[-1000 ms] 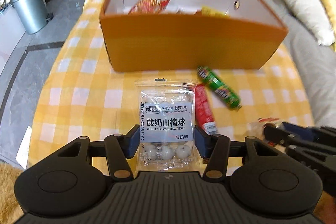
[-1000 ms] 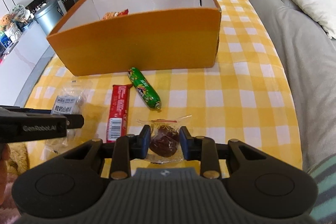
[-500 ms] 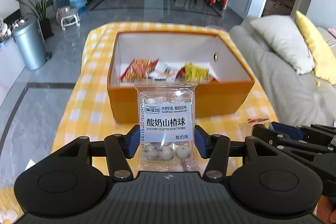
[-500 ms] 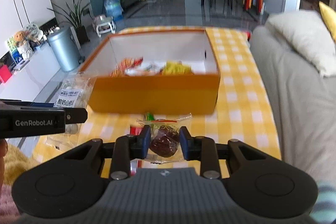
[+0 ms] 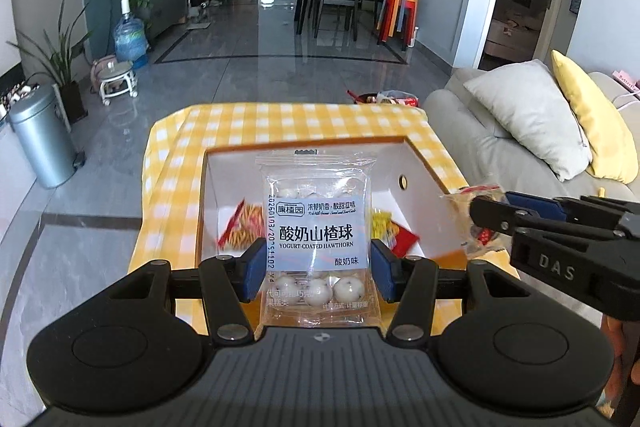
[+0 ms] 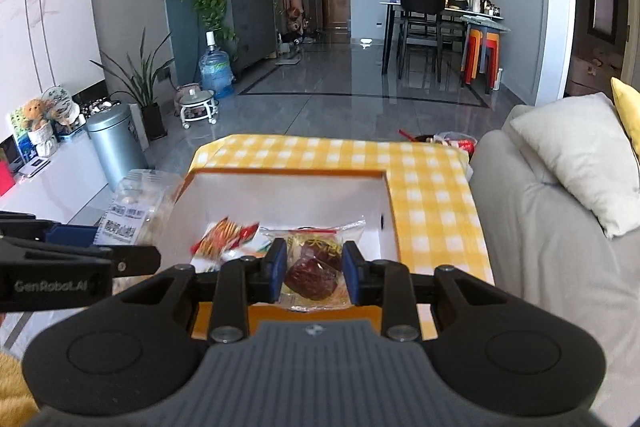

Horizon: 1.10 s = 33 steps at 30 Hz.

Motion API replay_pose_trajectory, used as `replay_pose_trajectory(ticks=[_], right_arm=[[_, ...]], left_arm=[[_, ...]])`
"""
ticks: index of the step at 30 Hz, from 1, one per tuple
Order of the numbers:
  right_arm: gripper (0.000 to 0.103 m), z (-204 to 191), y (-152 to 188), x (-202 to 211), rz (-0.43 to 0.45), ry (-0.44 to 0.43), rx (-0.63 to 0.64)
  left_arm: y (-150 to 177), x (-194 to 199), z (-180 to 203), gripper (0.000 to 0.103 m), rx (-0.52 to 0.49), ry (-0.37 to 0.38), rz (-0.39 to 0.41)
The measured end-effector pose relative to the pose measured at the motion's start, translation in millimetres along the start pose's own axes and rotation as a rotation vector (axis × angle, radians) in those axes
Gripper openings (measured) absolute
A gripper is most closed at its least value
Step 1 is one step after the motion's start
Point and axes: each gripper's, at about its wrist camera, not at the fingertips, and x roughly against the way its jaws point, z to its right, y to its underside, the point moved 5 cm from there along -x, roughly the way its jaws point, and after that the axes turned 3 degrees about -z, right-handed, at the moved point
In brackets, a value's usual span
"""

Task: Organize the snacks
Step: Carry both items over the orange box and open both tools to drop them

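- Left tongs (image 5: 318,269) clamped on a clear hawthorn-ball packet (image 5: 317,227), blue pads pressing both side edges, jaws about half spread.
- Packet upright between the pads, label facing the camera, top edge standing above the fingertips, white balls visible low in the pack.
- Right tongs (image 6: 314,271) closed narrow on a small clear-wrapped dark candy (image 6: 314,267), wrapper corners sticking out above and below the pads.
- Both held in the air over the orange box (image 6: 390,205), near its front wall.
- Inside the box: red-orange snack bag (image 6: 224,237) at left, yellow and red packs (image 5: 394,233) at right, lying on the white bottom.
- Box sitting on the yellow checked surface (image 6: 432,187); grey sofa (image 6: 552,259) just to the right of it.
- In the left view, right tongs (image 5: 486,215) seen from the side at the right edge, wrapper poking out in front.
- In the right view, left tongs (image 6: 138,259) at the left edge, with the packet (image 6: 136,211) above them.
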Motion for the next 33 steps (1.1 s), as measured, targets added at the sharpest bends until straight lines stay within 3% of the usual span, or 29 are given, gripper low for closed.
replay_pose_trajectory(ticks=[11, 24, 33], right_arm=[[0.027, 4, -38, -89, -0.115, -0.048, 0.073], [0.027, 8, -39, -191, -0.239, 0.065, 0.345], [0.027, 6, -29, -228, -0.316, 0.105, 0.473]], left_arm=[[-34, -65, -13, 0.061, -0.047, 0.032, -0.088], [-36, -147, -22, 0.061, -0.141, -0.010, -0.233], [-31, -178, -20, 0.061, -0.183, -0.017, -0.289]])
